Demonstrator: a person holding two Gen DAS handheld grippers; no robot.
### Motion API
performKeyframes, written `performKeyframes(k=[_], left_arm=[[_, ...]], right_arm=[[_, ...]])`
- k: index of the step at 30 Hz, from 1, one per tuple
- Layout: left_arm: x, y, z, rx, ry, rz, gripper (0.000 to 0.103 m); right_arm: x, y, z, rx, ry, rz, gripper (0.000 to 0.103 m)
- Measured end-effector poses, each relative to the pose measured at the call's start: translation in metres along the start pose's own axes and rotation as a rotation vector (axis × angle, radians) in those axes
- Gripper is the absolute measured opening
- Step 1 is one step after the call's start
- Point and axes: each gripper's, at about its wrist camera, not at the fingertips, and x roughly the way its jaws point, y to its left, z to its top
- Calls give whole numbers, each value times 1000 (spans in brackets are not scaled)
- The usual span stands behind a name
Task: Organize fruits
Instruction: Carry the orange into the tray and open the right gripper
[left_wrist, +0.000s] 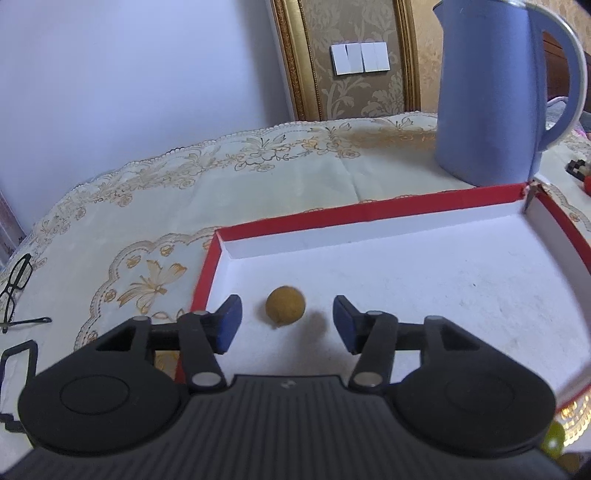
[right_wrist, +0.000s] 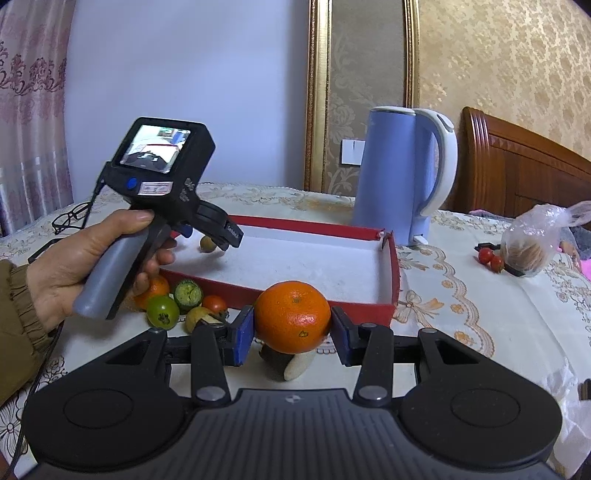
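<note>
Left gripper spread wide around brown fruit in red box; right gripper clamped on orange.

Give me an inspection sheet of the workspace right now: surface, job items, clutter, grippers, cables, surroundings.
Surface: table under an embroidered cream tablecloth.
Job's things: red box with white floor, holding one small brown fruit; orange between the right gripper's pads; loose fruit pile in front of the box.
Clutter: blue kettle behind the box; eyeglasses; plastic bag with two cherry tomatoes beside it.
Grippers: left gripper open over the box, the brown fruit ahead of its gap; right gripper closed on the orange.
Cables: black cable leaving the left gripper's rear.
Surroundings: wall switches, gold frame, wooden headboard, curtain.
</note>
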Motion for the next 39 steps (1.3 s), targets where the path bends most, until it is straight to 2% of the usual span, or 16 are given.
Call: performKeyframes(k=[3,5,8,16,27,39], left_arm=[[-17,7,-9,11,-41,27,70],[-32,12,-18,33,-99,75,77],[-50,16,-31,54,-180,142,84],[-69,26,-50,15,-287,178,95],[-58,40,-53,-19,-232,171,96],[-51,52,-53,-51,-195,162,97]], right_arm=[[7,-1,8,-4,-1,5,43],[13,-2,15,-8,-4,9,43],[27,-6,28,4,-7,22,43],[78,-20,58,55,27,-26,43],[133,-36,73,111,91,-82,43],[169,-44,75,135,151,-115,43]])
